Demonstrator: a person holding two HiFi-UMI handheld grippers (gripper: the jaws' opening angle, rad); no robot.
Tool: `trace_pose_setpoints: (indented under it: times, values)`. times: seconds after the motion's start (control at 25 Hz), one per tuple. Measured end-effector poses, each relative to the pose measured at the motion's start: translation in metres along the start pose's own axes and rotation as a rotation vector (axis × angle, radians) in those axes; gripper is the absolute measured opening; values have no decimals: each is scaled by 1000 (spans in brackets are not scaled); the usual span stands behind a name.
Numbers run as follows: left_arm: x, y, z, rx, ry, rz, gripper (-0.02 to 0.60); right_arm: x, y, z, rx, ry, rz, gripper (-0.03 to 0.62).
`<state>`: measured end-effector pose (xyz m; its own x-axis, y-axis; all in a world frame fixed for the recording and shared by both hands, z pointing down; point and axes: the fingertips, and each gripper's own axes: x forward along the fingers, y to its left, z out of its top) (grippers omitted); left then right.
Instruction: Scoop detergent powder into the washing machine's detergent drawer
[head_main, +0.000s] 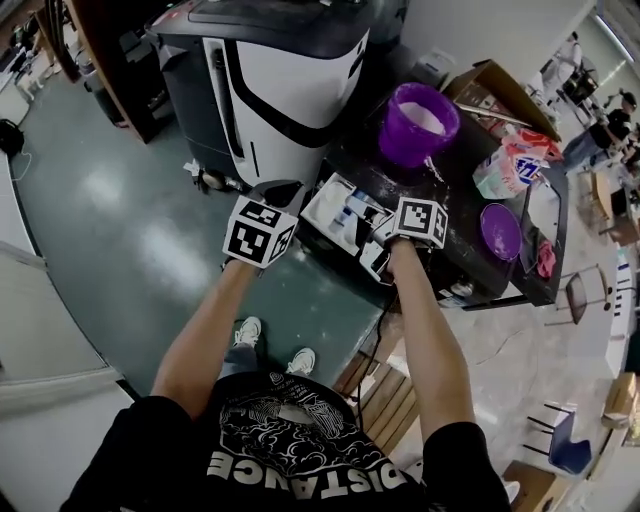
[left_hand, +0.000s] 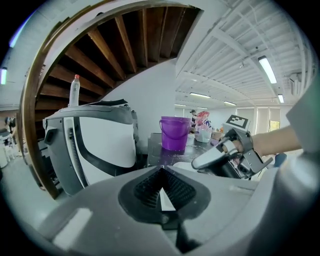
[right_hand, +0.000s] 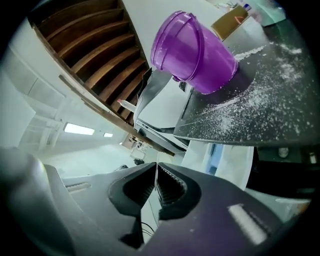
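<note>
The detergent drawer (head_main: 340, 213) is pulled out of the dark-topped washing machine (head_main: 470, 255) and shows white and blue compartments. A purple bucket (head_main: 418, 122) with white powder inside stands on the machine's top, also in the left gripper view (left_hand: 175, 132) and the right gripper view (right_hand: 192, 50). My left gripper (head_main: 278, 192) (left_hand: 161, 170) is shut and empty, just left of the drawer. My right gripper (head_main: 380, 250) (right_hand: 156, 167) is shut on nothing at the drawer's right side, below the top's edge. It also shows in the left gripper view (left_hand: 227, 156).
Spilled powder (right_hand: 260, 107) dusts the dark top. A detergent bag (head_main: 510, 165) and a purple lid (head_main: 500, 232) lie to the right of the bucket. A large white and black machine (head_main: 280, 80) stands close on the left. A green floor (head_main: 130, 220) lies below.
</note>
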<state>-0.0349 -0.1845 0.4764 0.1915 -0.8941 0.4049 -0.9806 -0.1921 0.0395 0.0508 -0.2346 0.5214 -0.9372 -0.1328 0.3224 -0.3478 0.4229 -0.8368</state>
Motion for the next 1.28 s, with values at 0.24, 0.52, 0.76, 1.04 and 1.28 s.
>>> trace_pose_setpoints:
  times: [0.24,0.52,0.76,1.04,1.28]
  values:
    - [-1,-2,-3,-16,-3,53,5,11,-9,-9,-112,104,-40,35]
    - [-10,-5,-9,-23,8,123,5,19,-18,-15,-309,203,-101,35]
    - [-25,-6,-15,-27,23,169,5,27,-19,-21,-438,250,-132,35]
    - [-27,-10,-16,-29,29,175,5,30,-25,-22,-671,320,-213,35]
    - [-21,-14,-19,-53,30,162,5,32,-26,-19,-847,366,-261,35]
